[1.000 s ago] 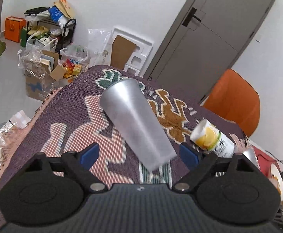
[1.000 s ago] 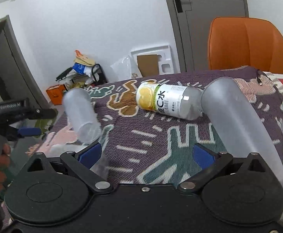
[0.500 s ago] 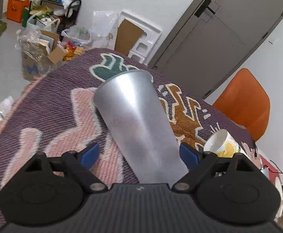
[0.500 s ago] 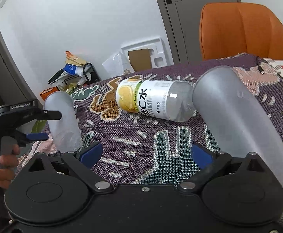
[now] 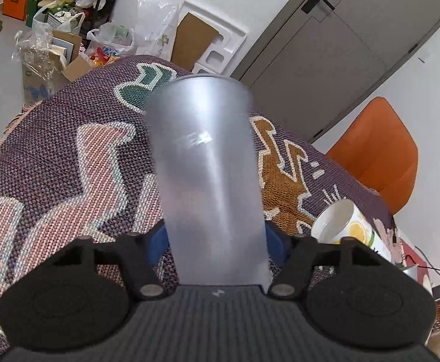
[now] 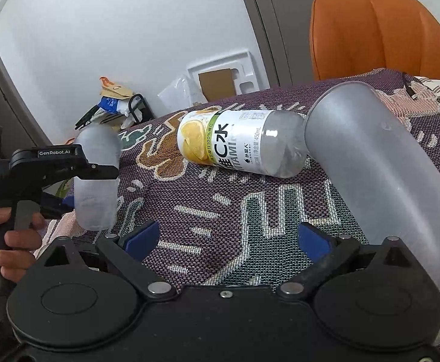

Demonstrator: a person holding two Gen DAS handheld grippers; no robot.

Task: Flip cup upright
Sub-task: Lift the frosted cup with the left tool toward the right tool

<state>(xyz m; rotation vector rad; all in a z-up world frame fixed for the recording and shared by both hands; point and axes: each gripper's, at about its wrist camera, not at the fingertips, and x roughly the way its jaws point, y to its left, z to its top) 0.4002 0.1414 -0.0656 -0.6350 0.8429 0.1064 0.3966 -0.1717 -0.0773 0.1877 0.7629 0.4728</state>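
Observation:
A frosted translucent cup (image 5: pixel 207 166) lies on its side on the patterned cloth, its wide mouth pointing away. My left gripper (image 5: pixel 215 242) is shut on its narrow base end, blue pads against both sides. The same cup (image 6: pixel 96 178) shows in the right wrist view at the left, held by the left gripper (image 6: pixel 69 169), its base just above the cloth. A second frosted cup (image 6: pixel 380 178) lies on its side at the right, beside my right gripper (image 6: pixel 229 238), which is open and empty.
A lemon drink bottle (image 6: pixel 238 144) lies on its side mid-table, touching the second cup; its end shows in the left wrist view (image 5: pixel 346 226). An orange chair (image 6: pixel 380 36) stands behind the table. Clutter (image 5: pixel 69 30) lies on the floor past the far edge.
My left gripper moved forward around the cup's base and closed on it. The right gripper edged closer to the bottle and stayed open.

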